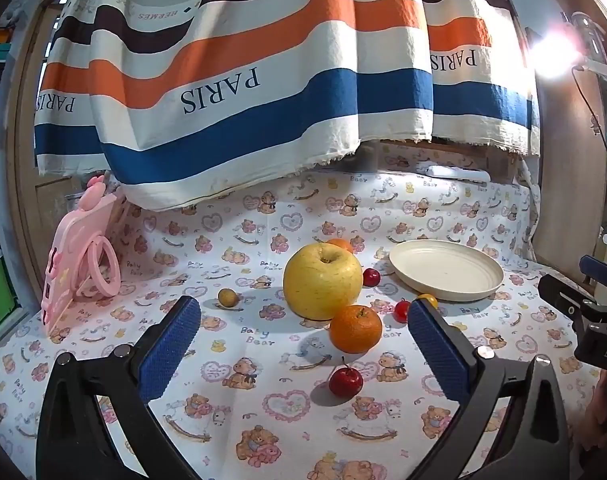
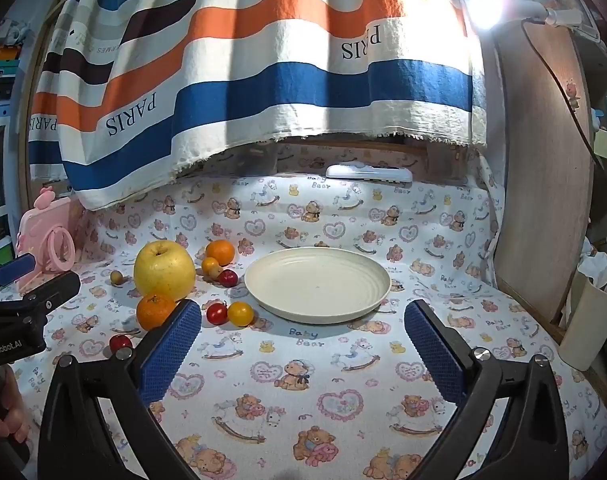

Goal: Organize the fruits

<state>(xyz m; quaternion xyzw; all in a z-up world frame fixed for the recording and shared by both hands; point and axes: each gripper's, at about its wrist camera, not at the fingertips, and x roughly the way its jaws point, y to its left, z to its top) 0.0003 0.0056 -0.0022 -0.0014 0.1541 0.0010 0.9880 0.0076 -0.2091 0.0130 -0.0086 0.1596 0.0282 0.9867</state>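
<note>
Cream plate sits bare; the yellow apple, mandarins and cherry tomatoes lie just left of it. Left gripper and right gripper both gape empty, so sorting seems unstarted; next, close on one fruit.

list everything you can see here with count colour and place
apple: 1, yellow, left of plate
oranges: 2, orange, one in front of the apple, one behind
small round fruits: about 7, red, yellow, brownish, scattered around the apple
plate: 1, cream, nothing on it, centre
tablecloth: 1, white with bears
striped cloth: 1, hanging behind
pink toy: 1, far left
lamp: 1, lit, upper right
left tongs: blue pads, open
right tongs: blue pads, open
</note>
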